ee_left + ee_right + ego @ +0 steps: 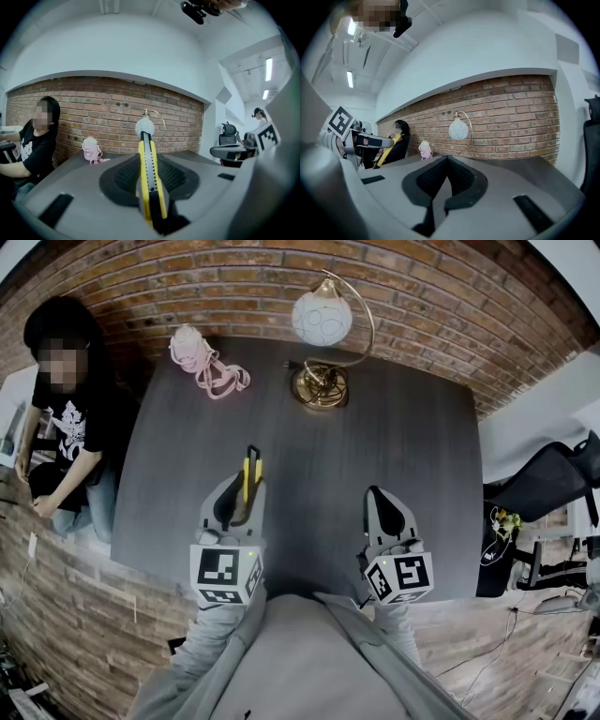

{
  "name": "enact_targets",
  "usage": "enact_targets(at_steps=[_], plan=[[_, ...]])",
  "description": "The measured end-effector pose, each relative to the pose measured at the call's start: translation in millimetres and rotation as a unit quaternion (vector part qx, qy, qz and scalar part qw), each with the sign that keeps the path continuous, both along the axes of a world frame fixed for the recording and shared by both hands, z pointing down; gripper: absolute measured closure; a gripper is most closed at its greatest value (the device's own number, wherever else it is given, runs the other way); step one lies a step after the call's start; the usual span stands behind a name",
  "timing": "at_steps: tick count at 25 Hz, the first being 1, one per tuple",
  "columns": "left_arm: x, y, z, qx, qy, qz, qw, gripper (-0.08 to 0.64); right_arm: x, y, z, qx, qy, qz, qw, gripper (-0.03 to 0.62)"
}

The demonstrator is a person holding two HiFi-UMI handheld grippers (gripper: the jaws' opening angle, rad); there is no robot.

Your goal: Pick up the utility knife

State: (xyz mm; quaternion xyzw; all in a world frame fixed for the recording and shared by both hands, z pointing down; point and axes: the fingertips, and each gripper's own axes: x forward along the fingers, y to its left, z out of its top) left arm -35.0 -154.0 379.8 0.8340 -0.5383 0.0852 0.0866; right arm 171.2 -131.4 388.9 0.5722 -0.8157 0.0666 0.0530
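Note:
A yellow and black utility knife [249,475] sticks forward out of my left gripper [238,505], which is shut on it and holds it above the dark table [403,437]. In the left gripper view the knife [149,178] runs straight up the middle between the two jaws, its tip toward the lamp. My right gripper [382,514] hovers beside it over the table's near edge, shut with nothing between its jaws. The right gripper view shows those jaws [446,180] meeting at the tips, and the knife [386,154] in my left gripper at far left.
A brass lamp with a white globe [322,324] stands at the table's far side. A pink toy with cords [202,357] lies at the far left corner. A person [66,418] sits left of the table. A brick wall rings the table; an office chair [544,484] is right.

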Motion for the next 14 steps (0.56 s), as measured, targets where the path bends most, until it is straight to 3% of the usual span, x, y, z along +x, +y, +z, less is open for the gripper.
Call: enact_targets(at_steps=[14], plan=[[-0.6, -2.6, 3.4, -0.005, 0.0, -0.004, 1.0, 0.436, -0.4, -4.6, 3.1, -0.003, -0.003, -0.005, 1.0, 0.575]])
